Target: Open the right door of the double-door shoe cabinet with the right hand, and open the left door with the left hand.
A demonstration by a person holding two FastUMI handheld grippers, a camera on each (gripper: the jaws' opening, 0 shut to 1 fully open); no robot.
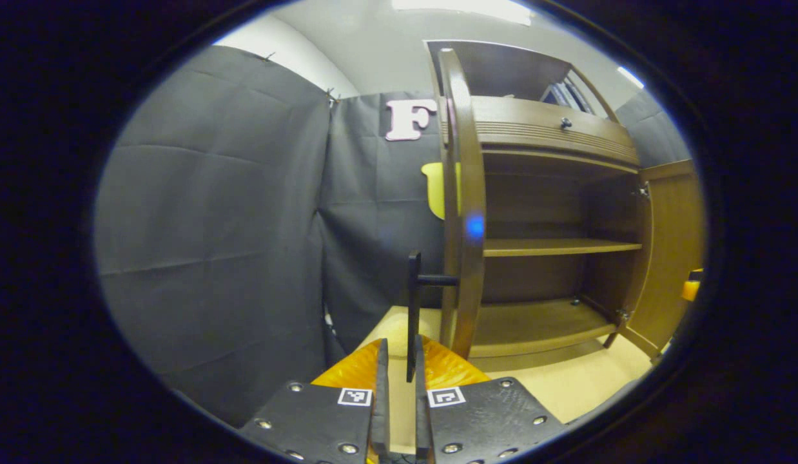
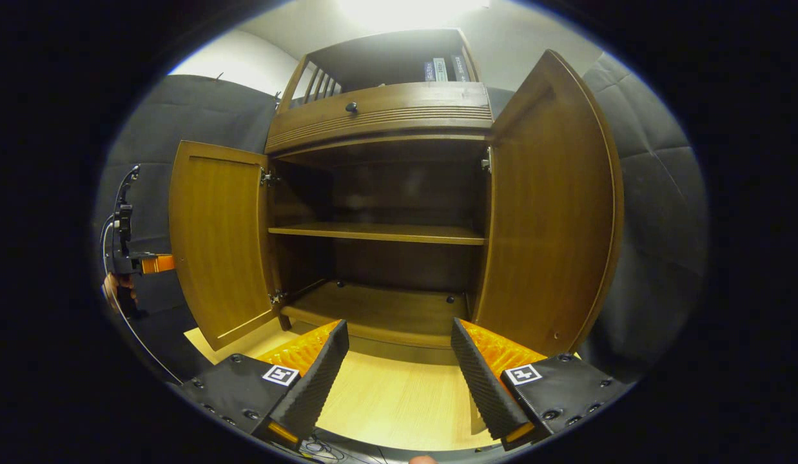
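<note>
Wooden cabinet (image 2: pixel 379 212) has both doors wide open, left tongs (image 1: pixel 399 386) nearly closed around the left door's (image 1: pixel 462 212) handle (image 1: pixel 413 309), right tongs (image 2: pixel 399 374) gaping empty below the shelf (image 2: pixel 379 233), so just let go gently.

Recording booth: black cloth walls (image 1: pixel 212 212) around a wooden shoe cabinet (image 2: pixel 379 193).
</note>
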